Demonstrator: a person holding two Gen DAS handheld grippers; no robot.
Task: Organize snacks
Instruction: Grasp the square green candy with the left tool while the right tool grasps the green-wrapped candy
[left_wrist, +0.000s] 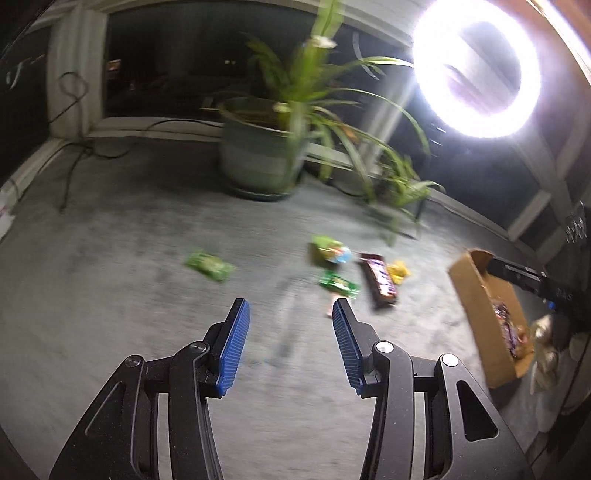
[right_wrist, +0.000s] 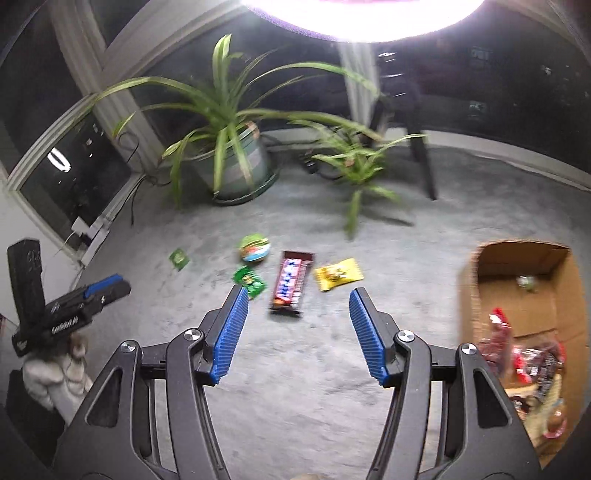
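Observation:
Several snacks lie loose on the grey carpet: a brown chocolate bar (right_wrist: 290, 282) (left_wrist: 379, 279), a yellow packet (right_wrist: 338, 273) (left_wrist: 399, 271), a green packet (right_wrist: 249, 280) (left_wrist: 338, 283), a round green-and-blue snack (right_wrist: 254, 248) (left_wrist: 330, 249) and a far green packet (right_wrist: 179, 259) (left_wrist: 209, 264). A cardboard box (right_wrist: 524, 266) (left_wrist: 476, 295) at the right holds red and dark wrapped snacks. My right gripper (right_wrist: 297, 293) is open and empty above the carpet, just short of the chocolate bar. My left gripper (left_wrist: 290, 308) is open and empty, also seen in the right wrist view (right_wrist: 107, 290).
A large potted plant (right_wrist: 236, 166) (left_wrist: 258, 158) and a smaller plant (right_wrist: 354, 166) stand beyond the snacks. A bright ring light (left_wrist: 476, 74) on a dark stand (right_wrist: 421, 162) is behind. Cables (left_wrist: 74, 162) run along the window wall. Grey carpet (right_wrist: 295, 387) lies in front.

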